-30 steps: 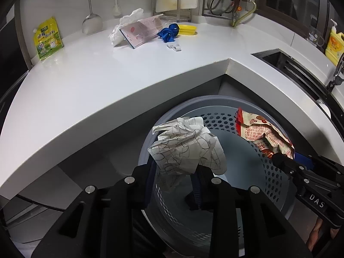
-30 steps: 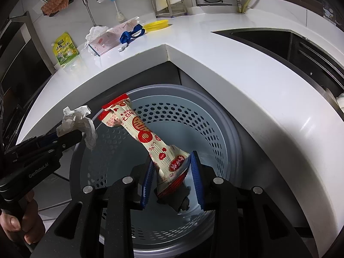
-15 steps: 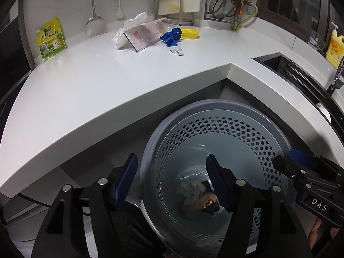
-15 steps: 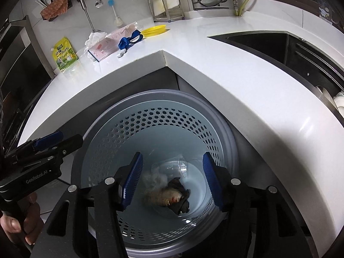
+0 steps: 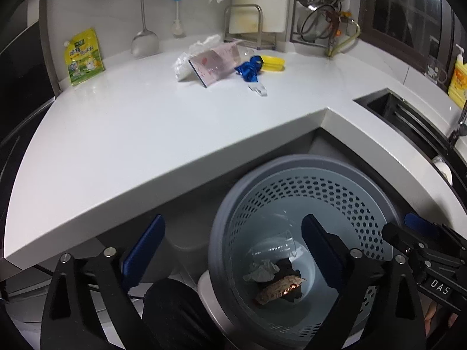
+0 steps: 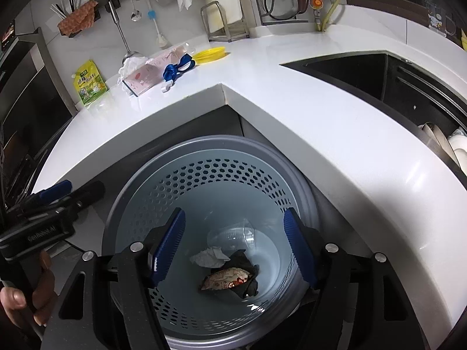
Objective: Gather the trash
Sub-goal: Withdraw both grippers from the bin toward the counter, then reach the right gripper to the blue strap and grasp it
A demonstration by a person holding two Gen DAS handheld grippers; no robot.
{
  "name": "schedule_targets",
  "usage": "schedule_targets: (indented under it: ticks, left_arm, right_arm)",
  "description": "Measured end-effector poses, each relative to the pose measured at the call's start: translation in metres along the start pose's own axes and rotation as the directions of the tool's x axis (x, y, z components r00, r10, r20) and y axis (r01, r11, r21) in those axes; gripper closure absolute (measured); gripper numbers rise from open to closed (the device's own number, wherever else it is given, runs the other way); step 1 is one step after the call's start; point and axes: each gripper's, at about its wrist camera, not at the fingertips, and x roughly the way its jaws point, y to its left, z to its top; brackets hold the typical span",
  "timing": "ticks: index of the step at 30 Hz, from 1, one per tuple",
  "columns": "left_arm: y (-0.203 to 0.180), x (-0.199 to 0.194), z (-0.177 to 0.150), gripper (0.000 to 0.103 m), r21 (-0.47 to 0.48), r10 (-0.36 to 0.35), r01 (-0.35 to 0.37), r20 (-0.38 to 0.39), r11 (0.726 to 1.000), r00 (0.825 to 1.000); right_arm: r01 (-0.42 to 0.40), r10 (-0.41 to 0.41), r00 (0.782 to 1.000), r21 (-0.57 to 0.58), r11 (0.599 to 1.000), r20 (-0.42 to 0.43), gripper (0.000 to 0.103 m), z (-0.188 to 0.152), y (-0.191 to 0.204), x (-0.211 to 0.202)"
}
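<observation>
A grey perforated trash basket (image 5: pixel 344 192) (image 6: pixel 204 172) stands on the floor below the counter's inner corner. In its bottom lie a crumpled white paper (image 5: pixel 261 271) (image 6: pixel 208 258), a red-and-white snack wrapper (image 5: pixel 280 288) (image 6: pixel 226 281), a black scrap and a clear plastic cup (image 6: pixel 233 234). My left gripper (image 5: pixel 233 250) is open and empty above the basket's left rim. My right gripper (image 6: pixel 235 246) is open and empty right above the basket. On the counter lie a pink packet (image 5: pixel 213 67), white tissue (image 5: pixel 182 65) and a blue ribbon (image 5: pixel 248 70).
A white L-shaped counter (image 5: pixel 146 134) wraps around the basket. At its back are a yellow lid (image 5: pixel 273 62), a green-yellow pouch (image 5: pixel 83 57), hanging utensils and a dish rack. A dark sink (image 6: pixel 364 70) is on the right, with a yellow bottle (image 5: pixel 459 80).
Both grippers opened and dropped the crumpled paper and the snack wrapper into the basket. Both have since lifted and opened wider.
</observation>
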Motion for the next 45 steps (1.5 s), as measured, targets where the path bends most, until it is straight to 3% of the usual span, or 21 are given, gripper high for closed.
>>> schedule_targets:
  ticks: [13,45]
  left_arm:
    - [0.021,-0.007,0.019,0.007,-0.044,0.000,0.002,0.045,0.999,0.999]
    - [0.082,0.013,0.102,0.006,-0.143,0.074,-0.055,0.126,0.988,0.989]
  right_arm:
    - [-0.021,0.021,1.000,-0.011,1.000,0.007,0.034,0.011,0.010,0.003]
    - [-0.029,0.033,0.998,-0.064,0.998,0.048,0.028,0.116,0.042,0.045]
